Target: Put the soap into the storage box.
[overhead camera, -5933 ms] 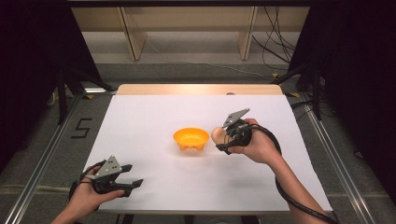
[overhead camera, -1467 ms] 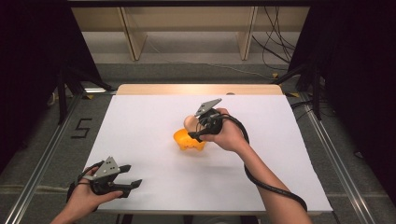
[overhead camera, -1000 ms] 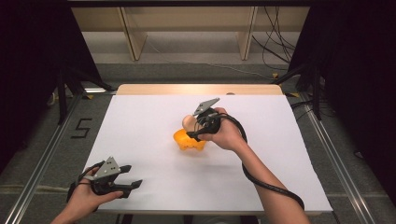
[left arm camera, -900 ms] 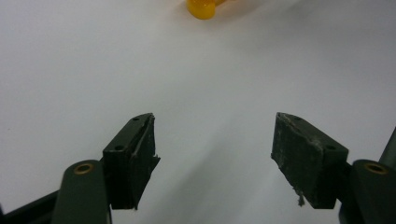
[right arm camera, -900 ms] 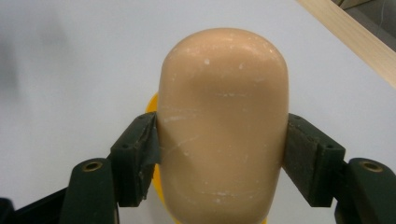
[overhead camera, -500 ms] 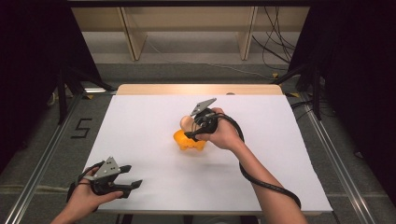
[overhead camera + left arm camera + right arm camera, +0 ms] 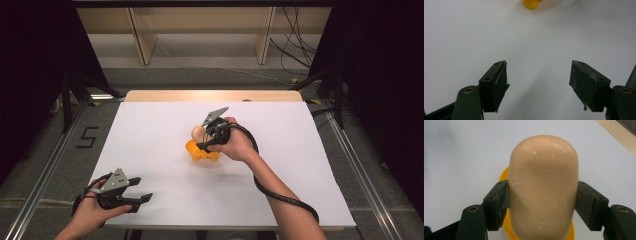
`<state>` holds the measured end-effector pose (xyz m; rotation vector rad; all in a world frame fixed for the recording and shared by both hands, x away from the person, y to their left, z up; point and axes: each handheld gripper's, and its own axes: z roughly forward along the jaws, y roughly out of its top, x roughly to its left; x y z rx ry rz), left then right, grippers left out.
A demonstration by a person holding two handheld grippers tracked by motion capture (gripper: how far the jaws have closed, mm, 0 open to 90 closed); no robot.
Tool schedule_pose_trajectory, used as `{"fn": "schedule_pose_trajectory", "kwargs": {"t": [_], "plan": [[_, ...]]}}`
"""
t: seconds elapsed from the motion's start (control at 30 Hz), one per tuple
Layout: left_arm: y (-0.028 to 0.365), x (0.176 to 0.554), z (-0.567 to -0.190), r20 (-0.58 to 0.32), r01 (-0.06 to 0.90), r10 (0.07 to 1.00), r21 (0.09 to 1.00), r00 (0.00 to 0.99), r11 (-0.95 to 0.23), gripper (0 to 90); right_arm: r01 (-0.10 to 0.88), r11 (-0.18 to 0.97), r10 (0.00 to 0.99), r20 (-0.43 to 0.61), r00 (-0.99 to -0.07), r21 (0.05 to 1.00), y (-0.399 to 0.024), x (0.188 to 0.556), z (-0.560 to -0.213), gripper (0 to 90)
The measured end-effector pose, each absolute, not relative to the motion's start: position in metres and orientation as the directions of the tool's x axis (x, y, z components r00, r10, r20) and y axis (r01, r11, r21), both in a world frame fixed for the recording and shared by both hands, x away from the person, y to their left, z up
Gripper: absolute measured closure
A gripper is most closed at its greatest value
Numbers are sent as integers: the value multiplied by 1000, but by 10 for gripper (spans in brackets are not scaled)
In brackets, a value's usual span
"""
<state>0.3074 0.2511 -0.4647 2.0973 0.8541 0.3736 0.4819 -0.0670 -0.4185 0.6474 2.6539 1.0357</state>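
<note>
Above the orange bowl (image 7: pixel 202 151) at the table's middle, the right gripper (image 7: pixel 543 200) clamps a beige, potato-like object (image 7: pixel 543 187) between its 2 jaws, long axis running away from them, bowl directly beneath. The left gripper (image 7: pixel 142 199) rests far off, jaws wide and empty.

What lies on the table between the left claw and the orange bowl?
Nothing: in the left gripper view, bare white table runs from the open left claw up to the orange bowl. The high view agrees.
</note>
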Motion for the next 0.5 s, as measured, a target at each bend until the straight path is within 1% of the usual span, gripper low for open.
{"fn": "schedule_pose_trajectory", "kwargs": {"t": [0.07, 0.17, 0.2, 0.3, 0.33, 0.37, 0.4, 0.5], "plan": [[253, 308, -463, -7, 424, 673, 781, 739, -458, 300, 310, 658, 465, -47, -884, 686, -66, 483, -419, 337], [253, 309, -464, 0, 424, 675, 778, 737, -464, 300, 305, 666, 461, -55, -885, 680, -65, 482, -421, 337], [253, 309, -464, 0, 424, 675, 778, 737, -464, 300, 328, 661, 478, -42, -877, 675, -65, 480, -422, 337], [250, 307, -465, -30, 441, 682, 783, 730, -438, 300, 309, 666, 465, -54, -884, 679, -64, 482, -423, 337], [250, 307, -465, -31, 442, 683, 784, 729, -436, 300, 319, 663, 473, -48, -880, 678, -63, 481, -423, 337], [250, 307, -465, -31, 442, 683, 784, 729, -436, 300, 319, 663, 473, -48, -880, 678, -63, 481, -423, 337], [252, 309, -464, -1, 425, 674, 777, 739, -465, 300, 310, 669, 464, -54, -884, 675, -64, 481, -423, 337], [252, 308, -464, -3, 425, 669, 775, 743, -468, 300, 304, 675, 458, -59, -887, 672, -65, 481, -422, 337]]}}
